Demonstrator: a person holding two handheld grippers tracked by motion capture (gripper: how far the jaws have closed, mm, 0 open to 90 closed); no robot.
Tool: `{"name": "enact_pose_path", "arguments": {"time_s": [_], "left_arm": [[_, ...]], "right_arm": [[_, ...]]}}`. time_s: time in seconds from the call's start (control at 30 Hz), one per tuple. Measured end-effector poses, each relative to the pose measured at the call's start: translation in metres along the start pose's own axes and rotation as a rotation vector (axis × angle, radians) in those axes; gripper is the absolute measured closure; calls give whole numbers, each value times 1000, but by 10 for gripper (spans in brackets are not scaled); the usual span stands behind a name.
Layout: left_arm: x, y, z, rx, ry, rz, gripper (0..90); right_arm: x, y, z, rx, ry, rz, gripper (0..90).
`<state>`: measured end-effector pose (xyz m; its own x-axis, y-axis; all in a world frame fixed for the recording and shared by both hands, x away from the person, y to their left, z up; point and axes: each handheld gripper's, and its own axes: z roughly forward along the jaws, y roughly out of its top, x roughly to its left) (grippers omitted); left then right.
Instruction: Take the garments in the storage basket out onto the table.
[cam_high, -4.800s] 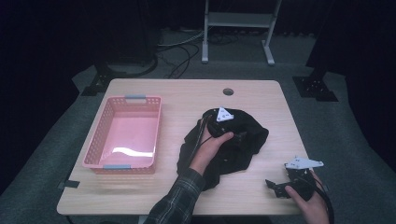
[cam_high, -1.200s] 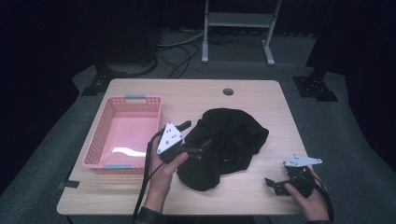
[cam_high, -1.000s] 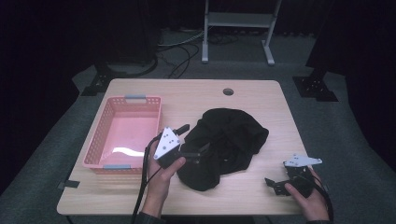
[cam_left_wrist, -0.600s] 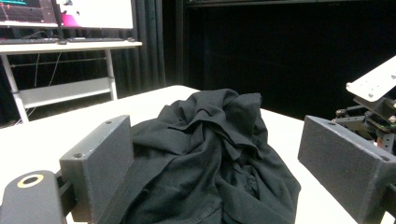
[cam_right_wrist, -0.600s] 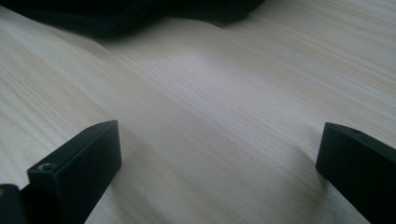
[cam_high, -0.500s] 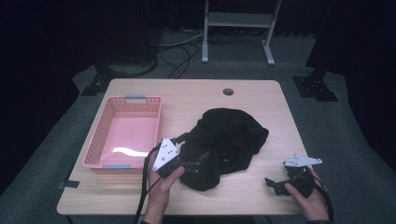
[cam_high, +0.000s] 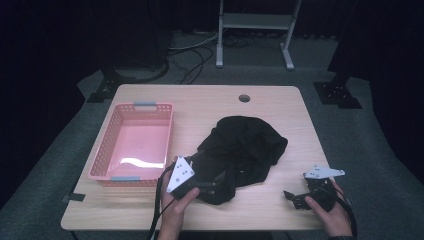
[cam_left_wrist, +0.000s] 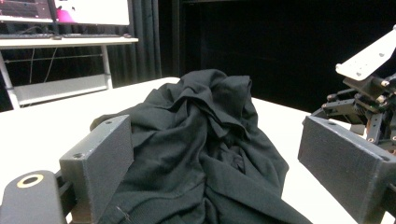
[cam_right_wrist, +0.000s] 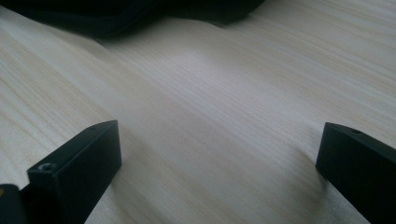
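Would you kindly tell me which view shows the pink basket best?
The high view: the pink basket sits whole, left of the black cloth. The gripper views look at cloth and tabletop.

My right gripper view cuts the black cloth (cam_right_wrist: 130, 14) off at the top edge. From the high view, the left gripper's (cam_high: 212, 186) jaws are lost against the cloth's near edge. My left gripper view crops the cloth's near part; right gripper (cam_left_wrist: 369, 93) cropped too.
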<state>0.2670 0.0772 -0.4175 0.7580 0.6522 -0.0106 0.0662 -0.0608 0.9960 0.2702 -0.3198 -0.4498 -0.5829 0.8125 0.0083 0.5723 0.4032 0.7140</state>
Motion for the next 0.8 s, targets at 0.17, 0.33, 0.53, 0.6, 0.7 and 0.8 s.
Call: {"name": "enact_pose_path", "arguments": {"time_s": [0.17, 0.33, 0.53, 0.6, 0.7, 0.8], "left_arm": [[-2, -9, -2, -10, 3, -19, 99], [-5, -16, -3, -2, -8, -17, 99], [-6, -22, -4, -2, -12, -20, 99], [-6, -23, -4, -4, -10, -17, 99], [-6, -25, -5, 0, -13, -14, 99], [-6, -27, -5, 0, -17, -17, 99]], "right_arm": [[0, 0, 0, 0, 0, 1, 0], [0, 0, 0, 0, 0, 0, 0], [0, 0, 0, 0, 0, 0, 0], [0, 0, 0, 0, 0, 0, 0], [0, 0, 0, 0, 0, 0, 0], [0, 0, 0, 0, 0, 0, 0]]}}
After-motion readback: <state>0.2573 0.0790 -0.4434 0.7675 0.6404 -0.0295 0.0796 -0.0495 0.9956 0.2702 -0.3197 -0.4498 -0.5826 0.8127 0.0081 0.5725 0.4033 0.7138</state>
